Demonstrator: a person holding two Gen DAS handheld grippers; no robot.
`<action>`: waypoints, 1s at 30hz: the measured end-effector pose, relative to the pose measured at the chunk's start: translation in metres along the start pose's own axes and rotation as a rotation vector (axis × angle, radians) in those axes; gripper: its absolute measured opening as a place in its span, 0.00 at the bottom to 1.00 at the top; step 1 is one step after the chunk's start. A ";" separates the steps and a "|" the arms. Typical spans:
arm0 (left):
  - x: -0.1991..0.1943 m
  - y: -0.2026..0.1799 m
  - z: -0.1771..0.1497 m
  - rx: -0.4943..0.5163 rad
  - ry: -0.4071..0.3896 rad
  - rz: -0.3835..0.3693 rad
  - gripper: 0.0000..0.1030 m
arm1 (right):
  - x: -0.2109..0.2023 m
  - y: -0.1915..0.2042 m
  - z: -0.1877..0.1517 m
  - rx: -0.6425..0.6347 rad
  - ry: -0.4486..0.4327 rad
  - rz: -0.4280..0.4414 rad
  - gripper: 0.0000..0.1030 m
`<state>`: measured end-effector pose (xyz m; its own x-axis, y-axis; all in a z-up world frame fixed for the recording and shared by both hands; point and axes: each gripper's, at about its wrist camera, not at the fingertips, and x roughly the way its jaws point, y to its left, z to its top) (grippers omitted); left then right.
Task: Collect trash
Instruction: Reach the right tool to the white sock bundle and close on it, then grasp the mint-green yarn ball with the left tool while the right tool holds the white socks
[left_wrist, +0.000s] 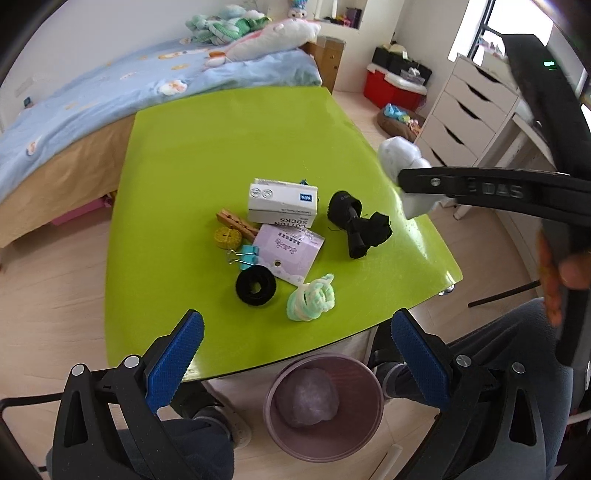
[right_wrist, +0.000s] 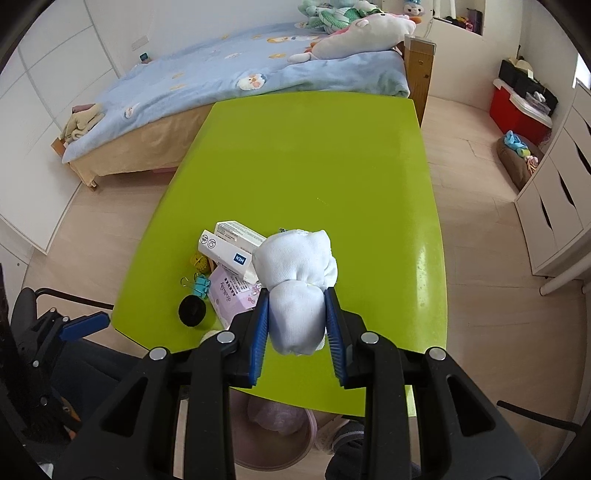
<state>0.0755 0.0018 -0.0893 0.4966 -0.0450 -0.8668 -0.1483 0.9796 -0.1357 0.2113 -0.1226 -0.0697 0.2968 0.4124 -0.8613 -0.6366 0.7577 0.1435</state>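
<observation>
1. The left tool hangs released, pads wide apart, over the green table's near edge.
2. The pink bin stands on the floor beneath that edge.
3. The right tool is clenched on the white wad, raised off the table.

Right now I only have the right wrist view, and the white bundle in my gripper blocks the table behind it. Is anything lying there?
Observer: Yes. Behind your white bundle, a black fabric piece lies on the green table, right of the socks box.
Operator: Anything near the front edge?
Observer: A pale green yarn coil sits close to it.
Operator: Is the left gripper free?
Observer: Yes, the left gripper is open and empty, with the pink bin below it.
</observation>
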 end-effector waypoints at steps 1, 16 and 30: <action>0.006 -0.002 0.002 0.002 0.015 0.003 0.94 | -0.001 -0.002 -0.003 0.004 -0.002 -0.002 0.28; 0.081 -0.012 0.014 -0.061 0.192 0.044 0.89 | -0.008 -0.033 -0.026 0.057 0.001 -0.016 0.28; 0.065 0.008 0.003 -0.070 0.153 -0.034 0.21 | -0.006 -0.028 -0.033 0.047 0.005 -0.004 0.28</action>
<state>0.1092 0.0069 -0.1453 0.3672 -0.1123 -0.9233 -0.1951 0.9613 -0.1945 0.2042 -0.1630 -0.0849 0.2959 0.4071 -0.8641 -0.6010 0.7825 0.1628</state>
